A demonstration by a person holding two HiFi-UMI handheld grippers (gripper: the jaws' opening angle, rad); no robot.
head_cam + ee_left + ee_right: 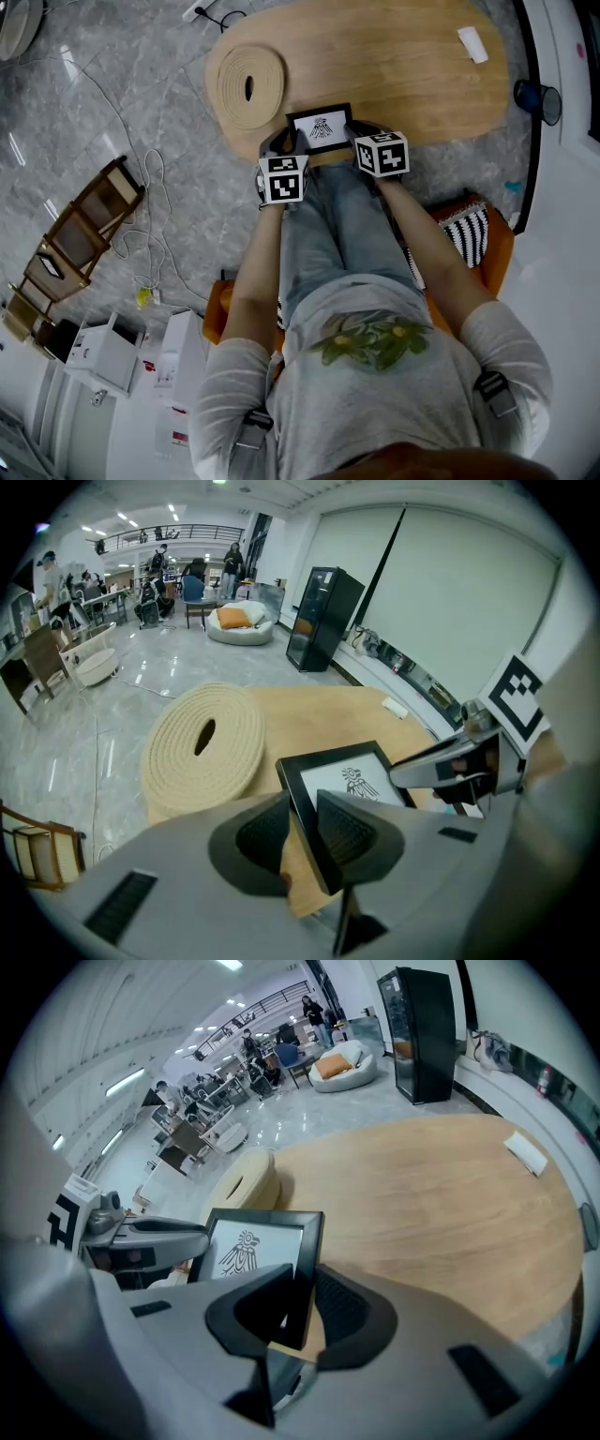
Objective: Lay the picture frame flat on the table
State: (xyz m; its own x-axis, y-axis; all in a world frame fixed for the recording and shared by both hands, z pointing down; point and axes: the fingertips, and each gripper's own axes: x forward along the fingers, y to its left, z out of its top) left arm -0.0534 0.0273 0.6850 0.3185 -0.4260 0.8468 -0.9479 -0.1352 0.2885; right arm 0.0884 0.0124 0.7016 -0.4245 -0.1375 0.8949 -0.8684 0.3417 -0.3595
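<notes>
Grey sleeves reach forward from the seated person, a tool in each hand. The left tool [282,143] is clamped on the left edge of the black picture frame [320,128], and the right tool [362,138] pinches the right edge. The frame is at the near edge of the wooden surface [394,66], tilted back with its print facing the person; I cannot tell whether its bottom edge touches the wood. Beyond it on the left lies a rolled beige mat [248,87], and at the far right a small white block [472,44].
</notes>
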